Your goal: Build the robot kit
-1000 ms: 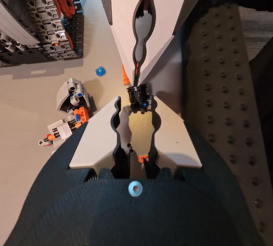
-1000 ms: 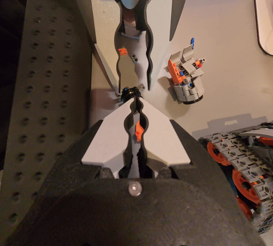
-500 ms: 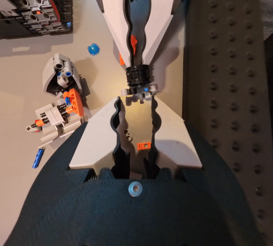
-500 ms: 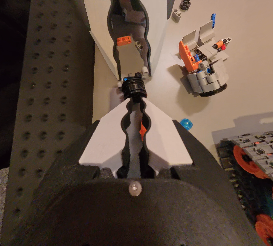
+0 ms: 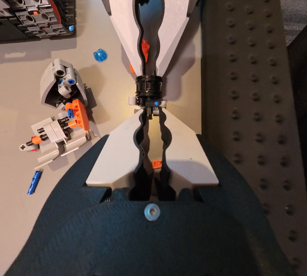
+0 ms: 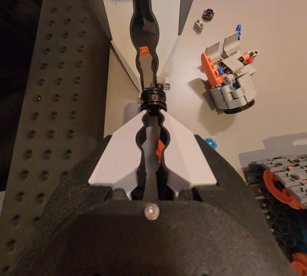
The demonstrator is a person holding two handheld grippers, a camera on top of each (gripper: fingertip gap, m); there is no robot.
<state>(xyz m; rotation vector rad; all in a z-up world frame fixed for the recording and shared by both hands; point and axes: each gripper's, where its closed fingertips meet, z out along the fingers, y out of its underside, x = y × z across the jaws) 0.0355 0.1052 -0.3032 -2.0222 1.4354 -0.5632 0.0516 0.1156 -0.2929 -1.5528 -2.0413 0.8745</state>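
I cannot make out how the small black wheel assembly (image 5: 148,89) is built underneath: my fingertips cover its axle ends. An orange piece (image 6: 160,150) lies half hidden between my right fingers, and another orange brick (image 5: 156,163) shows between my left ones. The tracked model (image 5: 33,2) is cut off at 10 o'clock in the left wrist view and at 4 o'clock in the right.

My left gripper (image 5: 152,112) points toward 12 o'clock, its tips narrowed onto the grey and blue end of the assembly. My right gripper (image 6: 153,112) meets it head-on from the far side, nearly closed on the black hub. The assembly hangs between the two, above the table.

The table (image 5: 25,110) is a plain beige surface. A grey and orange sub-assembly (image 5: 63,110) lies at 9 o'clock of my left gripper, with a blue translucent stud (image 5: 100,55) at 11 o'clock and a blue pin (image 5: 34,182) at 8. A dark studded panel (image 5: 249,102) runs along the 3 o'clock side.
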